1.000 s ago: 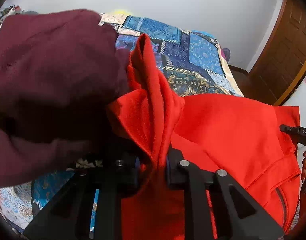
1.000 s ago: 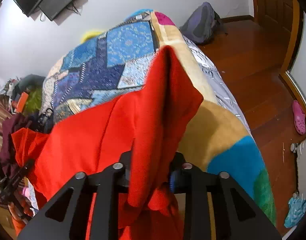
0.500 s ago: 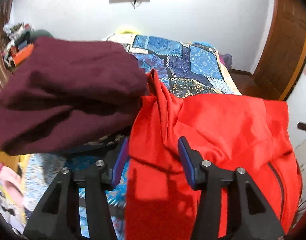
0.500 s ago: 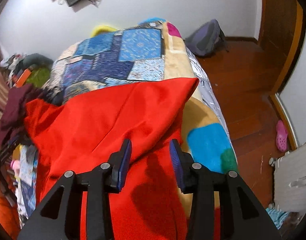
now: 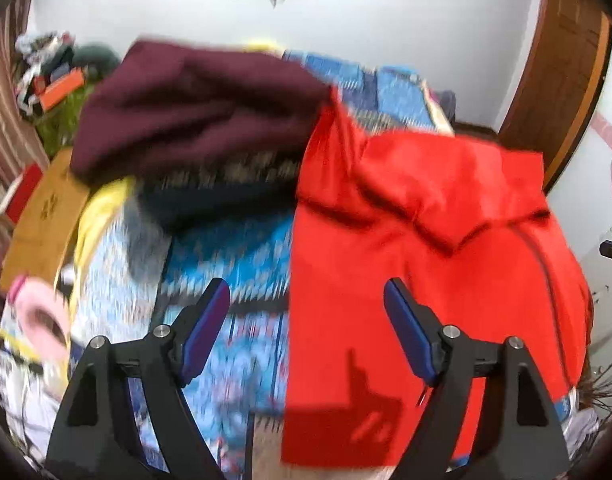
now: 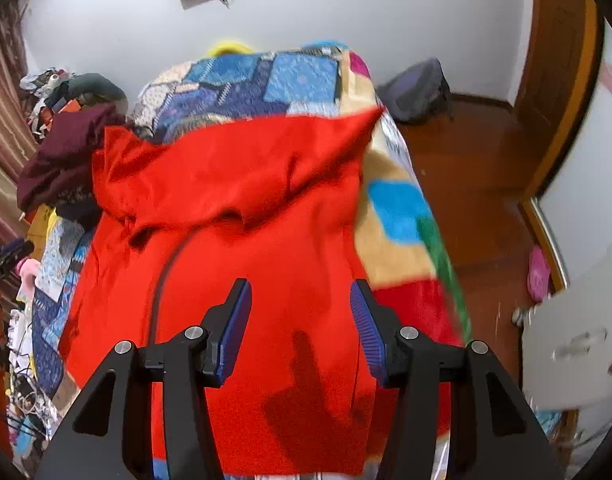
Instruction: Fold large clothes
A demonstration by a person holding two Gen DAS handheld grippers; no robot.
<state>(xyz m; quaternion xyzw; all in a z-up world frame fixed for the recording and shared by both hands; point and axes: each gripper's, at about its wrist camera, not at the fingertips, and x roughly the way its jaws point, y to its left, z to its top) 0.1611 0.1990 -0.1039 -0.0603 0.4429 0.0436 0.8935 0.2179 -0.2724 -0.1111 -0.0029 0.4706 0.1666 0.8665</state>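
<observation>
**Red jacket lies on the bed, both grippers hold nothing**

The big red zip-up jacket (image 6: 266, 264) lies spread on the bed with the blue patchwork blanket (image 6: 298, 80). Its top part is folded down over its body, and that flap makes a soft ridge across the middle. A dark zip line runs down the front of the jacket. The jacket looks a bit bumpy near the flap, not flat yet.

The left gripper (image 5: 306, 330) has its two blue pads wide apart. Nothing is between them. It hangs over the left edge of the red jacket, half above the blanket and half above the red cloth. The right gripper (image 6: 300, 328) is wide apart too and holds nothing. It hangs over the lower middle of the red jacket, beside the zip line.

A dark maroon heap of cloth (image 5: 194, 104) sits just beside the far left corner of the red jacket and seems to touch it there. A grey backpack (image 6: 416, 88) rests on the wooden floor, well apart from the jacket, on its right.

I think one fold is done and the next fold is not yet begun. The next move likely calls for each gripper to go down and pinch an edge of the jacket, then lift it across. The cloth is soft and floppy, so a thin pinch may slip.
</observation>
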